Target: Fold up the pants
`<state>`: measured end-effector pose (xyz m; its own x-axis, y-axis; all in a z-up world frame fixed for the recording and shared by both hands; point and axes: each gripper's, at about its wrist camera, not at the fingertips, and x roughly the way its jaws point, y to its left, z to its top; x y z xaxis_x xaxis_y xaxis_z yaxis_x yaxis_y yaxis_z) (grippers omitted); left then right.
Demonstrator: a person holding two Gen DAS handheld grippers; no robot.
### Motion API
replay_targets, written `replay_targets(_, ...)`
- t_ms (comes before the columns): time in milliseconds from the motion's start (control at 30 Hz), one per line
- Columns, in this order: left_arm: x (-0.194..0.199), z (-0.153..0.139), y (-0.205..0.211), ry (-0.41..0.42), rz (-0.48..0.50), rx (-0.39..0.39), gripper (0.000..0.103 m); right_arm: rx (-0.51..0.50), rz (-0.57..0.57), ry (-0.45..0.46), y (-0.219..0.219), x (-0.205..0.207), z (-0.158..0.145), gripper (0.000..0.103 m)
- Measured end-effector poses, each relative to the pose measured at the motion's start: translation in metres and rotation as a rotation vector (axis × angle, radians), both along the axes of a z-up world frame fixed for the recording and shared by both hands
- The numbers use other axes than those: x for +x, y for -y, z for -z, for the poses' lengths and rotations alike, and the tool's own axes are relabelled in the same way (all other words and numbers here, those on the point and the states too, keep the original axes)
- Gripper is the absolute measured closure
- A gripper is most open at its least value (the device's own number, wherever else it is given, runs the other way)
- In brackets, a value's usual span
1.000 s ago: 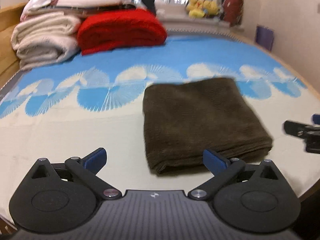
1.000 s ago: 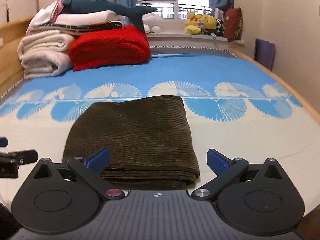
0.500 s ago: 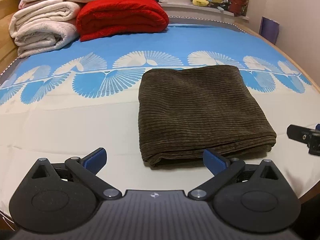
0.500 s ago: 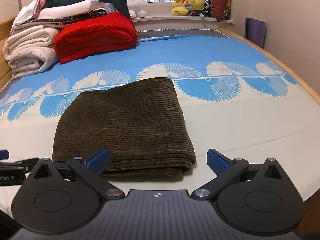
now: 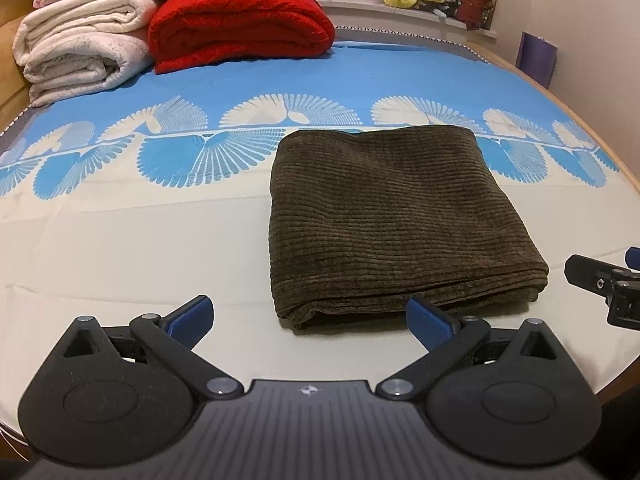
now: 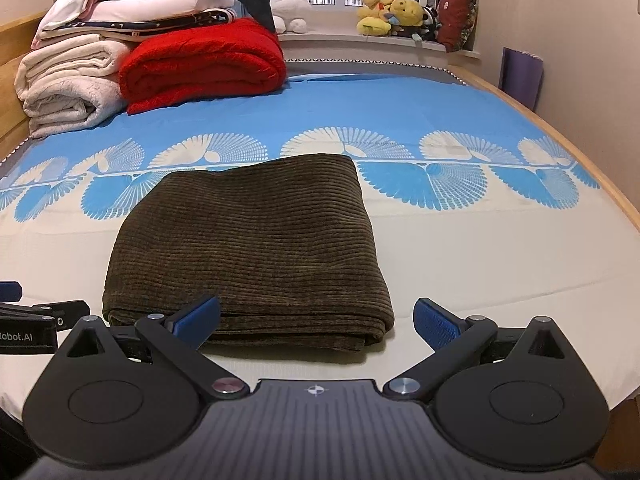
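Observation:
The dark brown corduroy pants (image 5: 392,216) lie folded into a flat rectangle on the bed, also seen in the right wrist view as the pants (image 6: 252,248). My left gripper (image 5: 310,318) is open just short of their near left corner, holding nothing. My right gripper (image 6: 316,318) is open at their near right corner, its fingers empty. The right gripper's black tip (image 5: 600,280) shows at the right edge of the left wrist view. The left gripper's tip (image 6: 36,316) shows at the left edge of the right wrist view.
The bed sheet (image 5: 120,240) is cream near me and blue with white fans further back. A red blanket (image 6: 200,68) and cream blankets (image 6: 68,88) are stacked at the far left. Plush toys (image 6: 392,16) sit on the window sill. The wooden bed edge (image 6: 592,176) runs along the right.
Both grippers have drawn back slightly and tilted, so the pants sit a little differently in each view. The pants themselves have not moved, and both grippers stay open.

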<state>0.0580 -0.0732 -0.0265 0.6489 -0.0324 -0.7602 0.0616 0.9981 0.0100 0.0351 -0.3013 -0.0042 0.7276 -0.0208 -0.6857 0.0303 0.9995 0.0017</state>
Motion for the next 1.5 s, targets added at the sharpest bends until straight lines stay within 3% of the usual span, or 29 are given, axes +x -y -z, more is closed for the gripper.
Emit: replay_targets(1500,-0.0002,0.0006,0.0033,0.023,0.058,-0.007,0.000,-0.018,-0.019,-0.010,-0.0044,0.0019,0.0035,0.001)
